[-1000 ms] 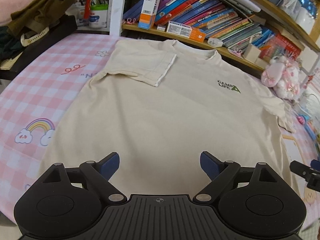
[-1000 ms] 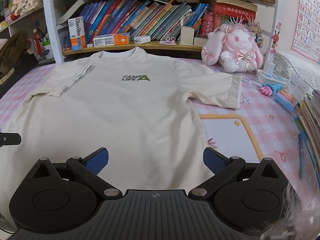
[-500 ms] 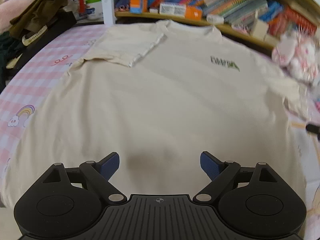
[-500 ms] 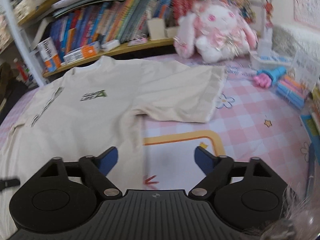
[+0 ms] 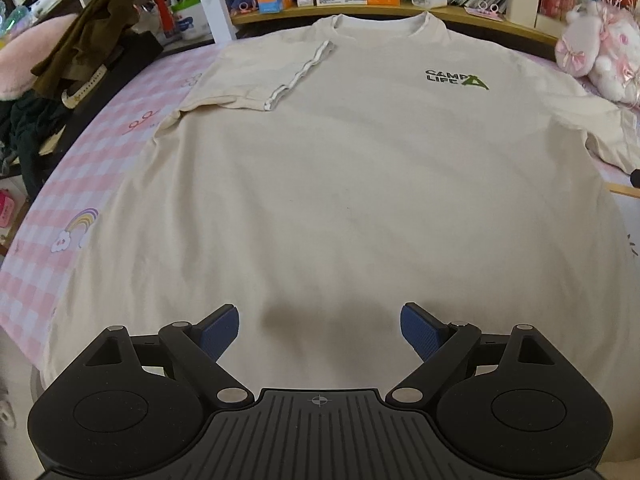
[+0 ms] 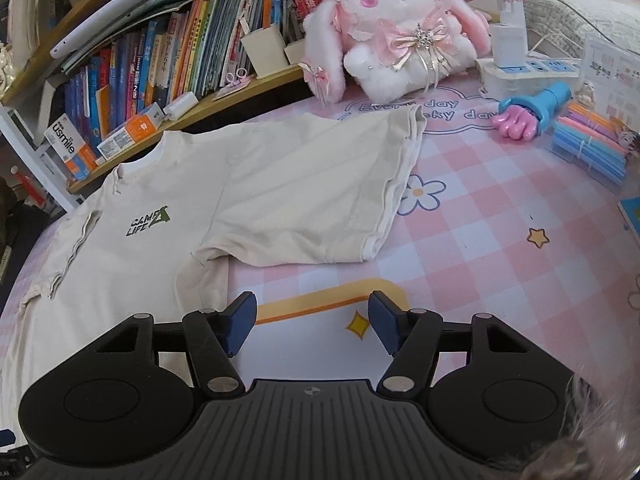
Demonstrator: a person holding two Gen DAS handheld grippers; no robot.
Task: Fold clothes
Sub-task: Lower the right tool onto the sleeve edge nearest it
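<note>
A cream T-shirt (image 5: 340, 168) with a green "CAMP LIFE" print lies front up on the pink checked cover (image 5: 52, 240). Its left sleeve (image 5: 264, 76) is folded inward over the chest. The other sleeve (image 6: 320, 196) lies spread out flat to the right. My left gripper (image 5: 319, 330) hangs open above the shirt's lower middle, nothing between its blue pads. My right gripper (image 6: 312, 320) hovers over the cover just right of the shirt's side edge, below the spread sleeve; its jaws are closing with nothing between them.
A low shelf of books (image 6: 160, 72) runs along the back. A pink plush rabbit (image 6: 396, 36) sits at the back right, with a power strip (image 6: 532, 72), a pink hand toy (image 6: 528, 116) and coloured pens (image 6: 592, 148) beside it. Dark clothes (image 5: 80, 52) pile up at the left.
My right gripper moved right, off the shirt body to the cover below the spread sleeve, and its jaws narrowed. My left gripper shifted toward the shirt's lower middle and stayed open.
</note>
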